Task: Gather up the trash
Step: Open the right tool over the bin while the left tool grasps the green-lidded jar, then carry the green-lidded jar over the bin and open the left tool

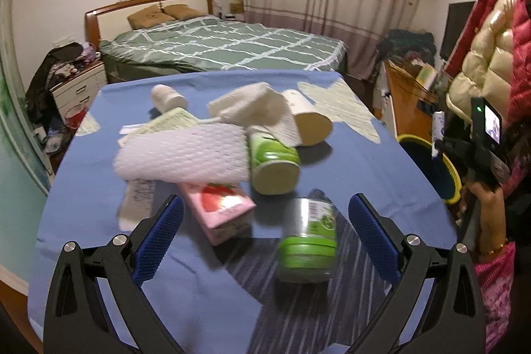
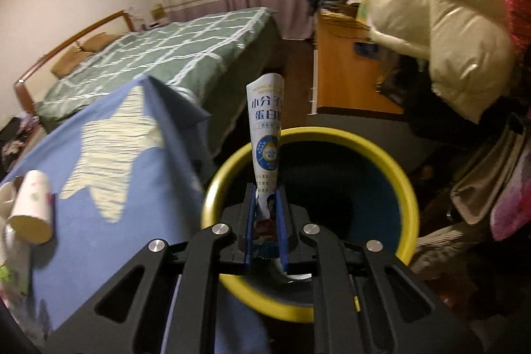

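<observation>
Clamped between the blue pads of the right gripper (image 2: 267, 221) is a crumpled white and blue packet (image 2: 266, 135), which is held upright with its printed top standing above the jaws. The jaws are nearly together, with only the thin packet between them. Directly beyond and below the packet, a round bin (image 2: 406, 188) with a yellow rim and a dark inside is seen on the floor, just beside the edge of the table. In the left wrist view the same gripper and packet (image 1: 438, 128) are seen at the right, over the bin (image 1: 415, 140), and a person's hand (image 1: 483, 198) is seen on the grip.

The left gripper (image 1: 262, 231) is held over the near part of the table, its jaws wide apart and nothing gripped. Between and just ahead of its fingers two things are seen lying on the blue cloth (image 1: 83, 188): a pink carton (image 1: 220, 209) with a strawberry picture, and a clear jar (image 1: 310, 238) with a green lid, lying on its side. Behind them a heap of trash is seen: a white foam net (image 1: 182, 153), a green and white cup (image 1: 273, 165) on its side, a paper tube (image 1: 308, 121) draped with tissue (image 1: 252, 106), a small white bottle (image 1: 167, 97), and some folded paper (image 1: 166, 123). A printed slip (image 1: 137, 201) lies partly under the foam net.

Behind the table a bed (image 1: 225, 45) with a green checked cover is seen.
</observation>
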`<action>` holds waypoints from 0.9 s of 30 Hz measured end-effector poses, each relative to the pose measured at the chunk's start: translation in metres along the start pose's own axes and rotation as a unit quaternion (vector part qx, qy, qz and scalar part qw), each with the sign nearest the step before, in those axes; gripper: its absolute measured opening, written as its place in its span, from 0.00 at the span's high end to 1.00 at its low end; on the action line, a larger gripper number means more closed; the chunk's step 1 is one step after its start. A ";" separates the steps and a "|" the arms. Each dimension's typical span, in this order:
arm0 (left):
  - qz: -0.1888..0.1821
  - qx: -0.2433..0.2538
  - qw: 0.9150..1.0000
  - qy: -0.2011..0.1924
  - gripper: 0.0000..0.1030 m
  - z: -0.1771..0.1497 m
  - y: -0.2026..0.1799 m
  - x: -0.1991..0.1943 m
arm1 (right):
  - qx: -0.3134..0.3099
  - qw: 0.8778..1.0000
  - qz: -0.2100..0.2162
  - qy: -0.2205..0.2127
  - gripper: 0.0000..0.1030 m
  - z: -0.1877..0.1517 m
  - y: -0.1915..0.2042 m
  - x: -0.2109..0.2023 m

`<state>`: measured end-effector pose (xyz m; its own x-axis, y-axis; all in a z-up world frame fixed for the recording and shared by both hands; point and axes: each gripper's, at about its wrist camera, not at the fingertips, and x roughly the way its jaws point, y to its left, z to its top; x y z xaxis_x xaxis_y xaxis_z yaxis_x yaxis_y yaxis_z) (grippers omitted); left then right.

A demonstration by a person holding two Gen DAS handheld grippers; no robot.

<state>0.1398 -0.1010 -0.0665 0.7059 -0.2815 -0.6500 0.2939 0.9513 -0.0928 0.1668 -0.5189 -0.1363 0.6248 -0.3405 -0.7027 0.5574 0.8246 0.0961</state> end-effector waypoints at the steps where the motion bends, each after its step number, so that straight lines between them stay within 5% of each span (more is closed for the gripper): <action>1: -0.003 0.003 1.000 0.003 0.05 -0.001 -0.003 0.001 | 0.005 1.000 -0.001 0.002 0.80 -0.001 -0.001 0.000; 3: -0.006 0.007 1.000 0.008 0.05 -0.003 -0.008 0.004 | 0.010 1.000 -0.001 -0.004 0.68 -0.001 -0.006 -0.002; 17: -0.008 0.027 0.998 0.054 0.05 -0.020 -0.023 0.041 | -0.010 0.999 -0.028 -0.023 0.59 0.001 0.003 -0.007; 27: -0.008 0.034 0.995 0.088 0.31 -0.029 -0.032 0.067 | -0.013 0.999 -0.022 -0.023 0.59 0.002 0.005 -0.006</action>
<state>0.1587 -0.1464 -0.1288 0.5783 -0.2641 -0.7719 0.3513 0.9345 -0.0565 0.1667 -0.5139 -0.1306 0.6243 -0.3968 -0.6730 0.5713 0.8194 0.0469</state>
